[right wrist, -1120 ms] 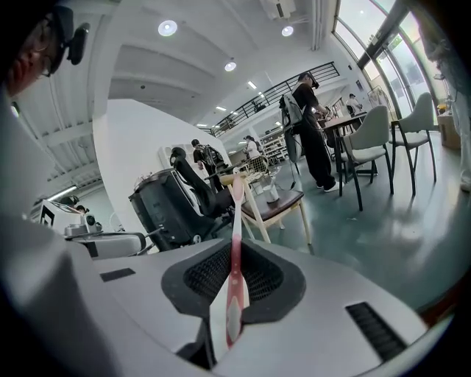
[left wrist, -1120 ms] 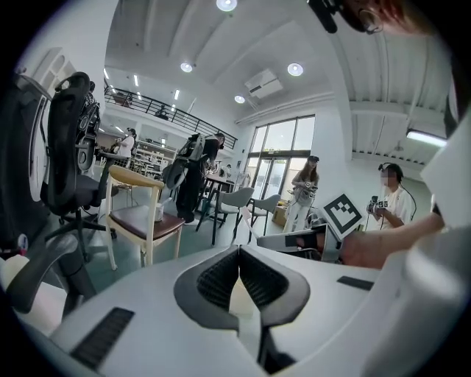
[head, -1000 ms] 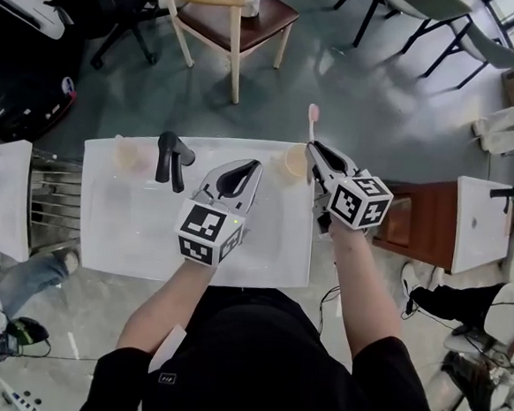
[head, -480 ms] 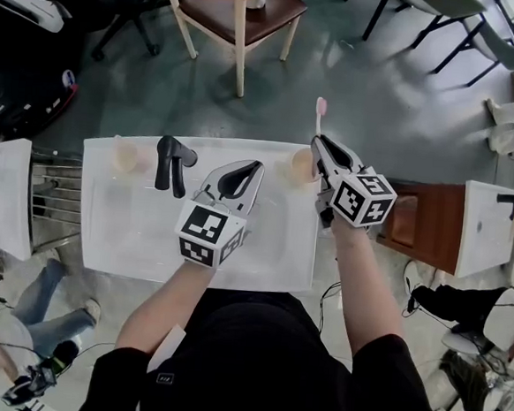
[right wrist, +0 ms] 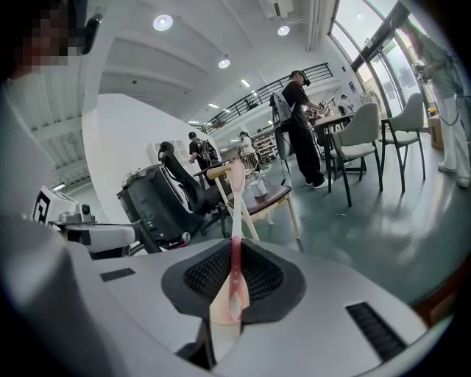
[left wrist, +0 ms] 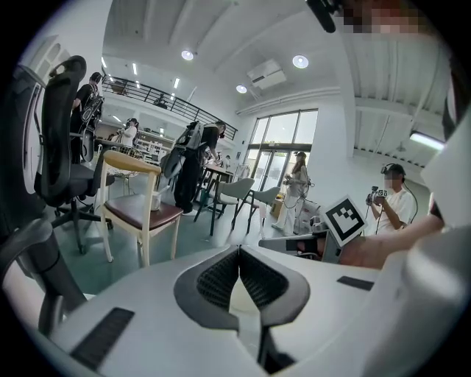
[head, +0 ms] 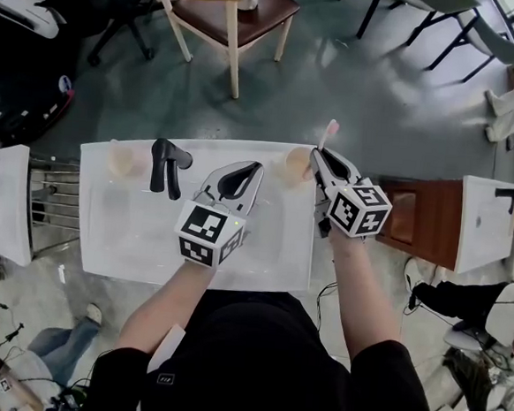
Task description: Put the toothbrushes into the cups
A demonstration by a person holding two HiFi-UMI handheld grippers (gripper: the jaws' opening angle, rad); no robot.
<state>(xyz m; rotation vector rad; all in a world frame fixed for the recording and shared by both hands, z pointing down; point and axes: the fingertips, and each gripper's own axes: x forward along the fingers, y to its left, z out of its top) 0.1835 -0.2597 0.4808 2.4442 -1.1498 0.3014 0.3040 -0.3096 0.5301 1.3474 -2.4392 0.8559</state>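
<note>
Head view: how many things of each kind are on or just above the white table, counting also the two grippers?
Cups: 2, the left cup and the right cup
Toothbrushes: 1, the pink toothbrush, clamped in the right gripper
Faucets: 1, the black faucet
Grippers: 2, the left gripper being shut and empty
Total: 6

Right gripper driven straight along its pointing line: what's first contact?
Probably the cup, just ahead and below the right gripper, which is shut on the pink toothbrush. Depth is unclear; it may pass beside the rim.
</note>
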